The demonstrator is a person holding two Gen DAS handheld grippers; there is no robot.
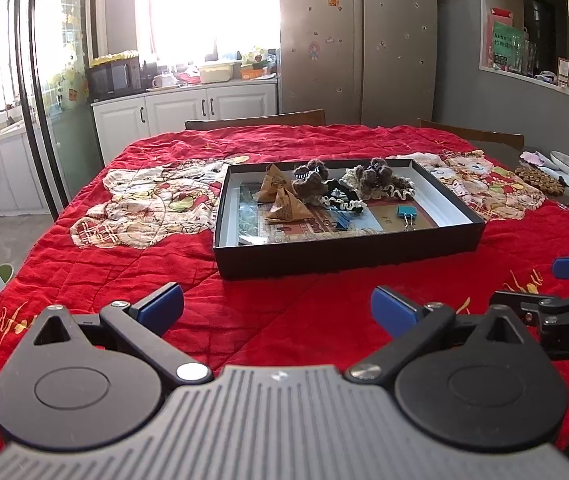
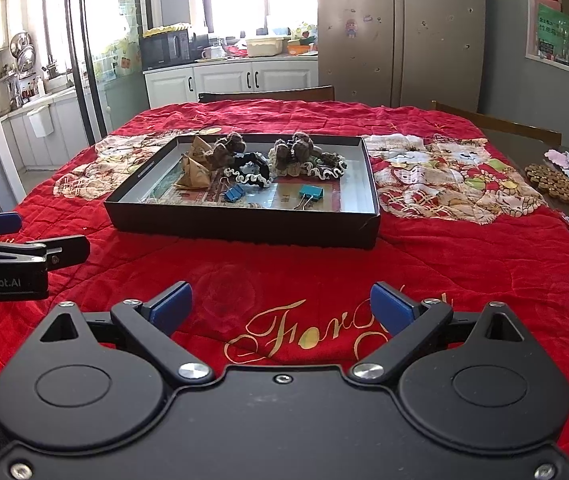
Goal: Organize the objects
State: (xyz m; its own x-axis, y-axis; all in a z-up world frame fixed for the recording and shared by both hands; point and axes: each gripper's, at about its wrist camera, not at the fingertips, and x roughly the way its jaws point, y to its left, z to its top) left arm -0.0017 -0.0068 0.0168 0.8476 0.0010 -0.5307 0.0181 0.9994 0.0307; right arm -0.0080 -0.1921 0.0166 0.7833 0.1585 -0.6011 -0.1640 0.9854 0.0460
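Both hand-held grippers hang released over the red quilt: the left gripper (image 1: 277,309) and the right gripper (image 2: 281,307) each have their blue pads spread wide and grasp nothing. At 12 o'clock from both sits the shallow black box (image 1: 348,254), well apart from the fingertips, already holding 2 brown paper pyramids (image 1: 284,200), 2 fuzzy brown knitted pieces (image 1: 310,178), frilled black-and-white scrunchies (image 1: 342,196), a blue binder clip (image 1: 339,220) and a teal binder clip (image 1: 406,213). The likeliest trouble, in my judgement, is the crowding at the far side of the box: a wide-open reach for one scrunchie could snag its neighbour or drag a knitted piece along. The clips lie flat on printed cards (image 1: 394,220), so a pad could slide under and lift a card instead. The soft quilt (image 1: 124,264) may bunch and shove the light box if a finger catches its near wall. At 3 o'clock, a brown beaded mat (image 1: 540,180) lies near the table edge.
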